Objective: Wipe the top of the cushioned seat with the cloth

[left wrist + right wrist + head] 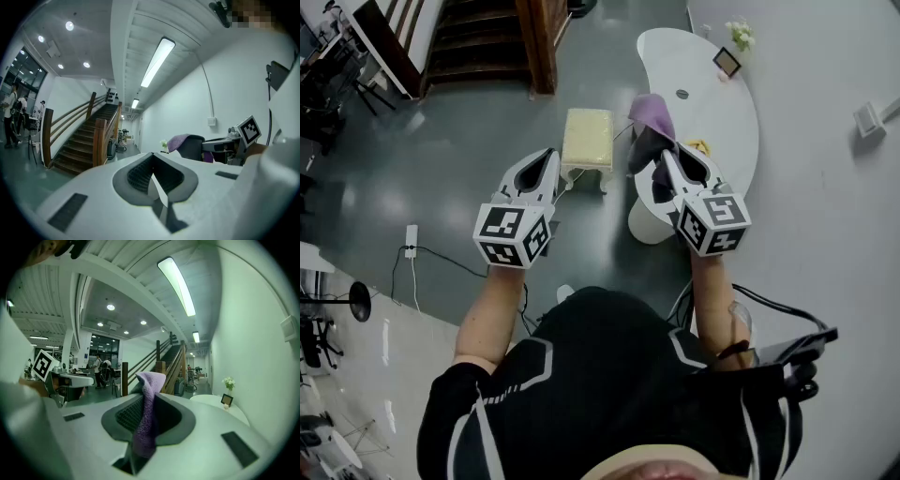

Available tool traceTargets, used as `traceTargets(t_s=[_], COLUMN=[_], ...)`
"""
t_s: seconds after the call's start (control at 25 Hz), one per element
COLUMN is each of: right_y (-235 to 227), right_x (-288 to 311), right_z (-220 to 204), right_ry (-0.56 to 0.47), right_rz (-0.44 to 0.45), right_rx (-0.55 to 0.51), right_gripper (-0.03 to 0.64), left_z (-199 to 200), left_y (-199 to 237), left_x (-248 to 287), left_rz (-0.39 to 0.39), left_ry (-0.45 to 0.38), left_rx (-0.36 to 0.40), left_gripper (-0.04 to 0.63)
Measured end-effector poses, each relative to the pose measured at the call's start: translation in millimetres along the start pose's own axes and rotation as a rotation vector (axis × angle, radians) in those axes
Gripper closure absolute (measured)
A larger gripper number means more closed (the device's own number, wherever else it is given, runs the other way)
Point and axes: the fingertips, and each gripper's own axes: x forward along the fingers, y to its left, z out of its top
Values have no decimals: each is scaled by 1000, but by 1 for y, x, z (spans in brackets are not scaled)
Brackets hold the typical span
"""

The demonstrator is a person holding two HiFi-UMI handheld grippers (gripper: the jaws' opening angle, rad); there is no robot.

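The grey floor (pixel 441 178) spreads all around the cushioned seat (pixel 587 139). A dark wooden staircase (pixel 478 37) rises beyond the seat, on its far left. A white curved table (pixel 727 131) stands just to the seat's right.

The seat is a small rectangular stool. Its top is a pale cream-yellow pad, and short white legs show at its near edge.

The left gripper (pixel 549 157) hangs just beside the seat's near left corner. In the left gripper view its jaws (pixel 152 174) are pressed together with nothing between them.

The right gripper (pixel 662 157) is to the right of the seat, over the near edge of the table. Its jaws are clamped on the cloth (pixel 149 404).

The cloth (pixel 651 117) is purple and fuzzy like towelling. It stands up out of the jaws in a narrow fold and flops over at the top. In the head view it shows right of the seat, apart from the pad, with a darker grey underside.

A small picture frame (pixel 727 62) and a bunch of pale flowers (pixel 740 36) sit on the table's end, far from the seat.
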Motion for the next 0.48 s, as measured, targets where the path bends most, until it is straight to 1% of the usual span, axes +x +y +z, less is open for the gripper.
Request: traceTargets(t_s=[0.2,0.48], right_y=[2,1], right_x=[1,0], right_z=[0,7], right_ry=[-8,-34], right_rz=[-6,-6], right_rx=[5,54], right_gripper=[546,545], left_z=[-3,2], left_y=[2,3], left_x=[0,-4], left_rz=[-6,-4], left_ry=[11,2], left_rx=[1,1], left_gripper=[591,591])
